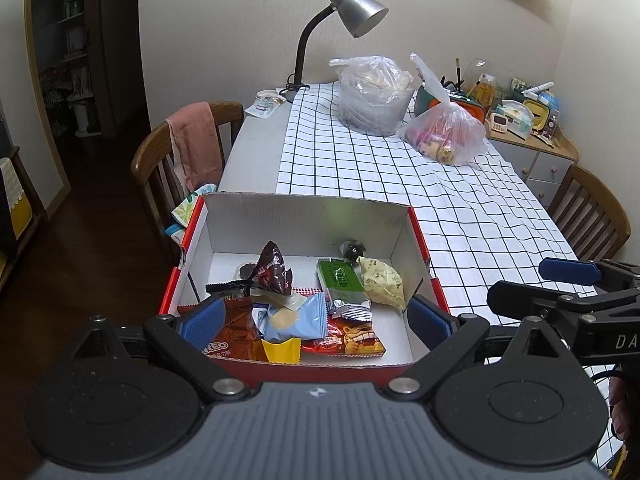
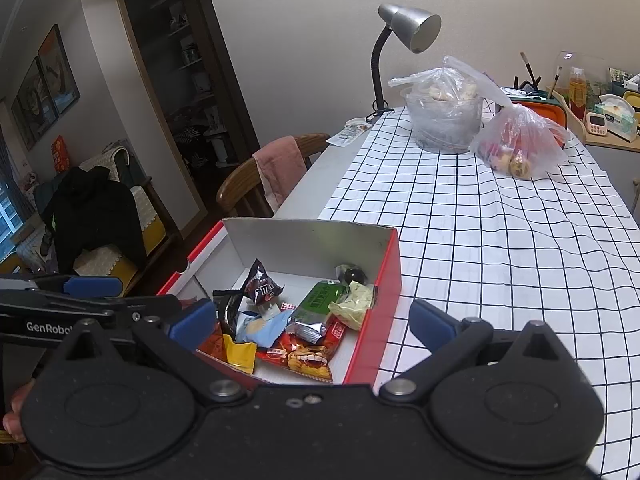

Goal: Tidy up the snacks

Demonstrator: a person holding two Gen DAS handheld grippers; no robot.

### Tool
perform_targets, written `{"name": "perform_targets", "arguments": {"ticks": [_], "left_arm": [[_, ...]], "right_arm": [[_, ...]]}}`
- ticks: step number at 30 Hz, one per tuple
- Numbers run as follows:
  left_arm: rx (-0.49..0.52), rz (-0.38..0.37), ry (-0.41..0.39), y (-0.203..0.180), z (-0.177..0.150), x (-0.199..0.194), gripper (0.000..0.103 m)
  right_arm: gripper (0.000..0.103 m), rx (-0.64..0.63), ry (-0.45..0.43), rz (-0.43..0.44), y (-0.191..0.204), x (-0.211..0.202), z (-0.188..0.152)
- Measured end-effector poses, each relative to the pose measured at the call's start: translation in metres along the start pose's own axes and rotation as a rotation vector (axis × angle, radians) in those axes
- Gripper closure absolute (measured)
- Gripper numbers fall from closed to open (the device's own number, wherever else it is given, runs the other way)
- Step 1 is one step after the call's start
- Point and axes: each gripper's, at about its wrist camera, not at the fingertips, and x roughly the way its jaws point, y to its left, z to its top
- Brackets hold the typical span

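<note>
Checked-cloth worktop, desk lamp and two plastic bags at far end, well apart from red snack box near front edge. Snacks piled inside box. Left gripper jaws wide open over box, holding nothing; right gripper same, straddling box's right wall. Only right view shows black jacket on couch.

Left wrist view: close above box near edge, facing down table toward lamp. Right wrist view: same way, from slightly right, box left of centre. Shared: box, cloth, lamp, both bags. Each view catching other gripper at frame edge.
</note>
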Motion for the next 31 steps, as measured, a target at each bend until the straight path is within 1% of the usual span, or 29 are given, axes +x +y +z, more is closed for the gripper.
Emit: {"name": "perform_targets", "arguments": {"ticks": [22, 31], "left_arm": [[0.003, -0.009, -0.006, -0.001, 0.002, -0.006, 0.005], [-0.002, -0.008, -0.002, -0.005, 0.000, -0.005, 0.005]], "right_arm": [[0.000, -0.004, 0.003, -0.002, 0.000, 0.005, 0.002], [0.000, 0.013, 0.006, -0.020, -0.012, 0.004, -0.001]]}}
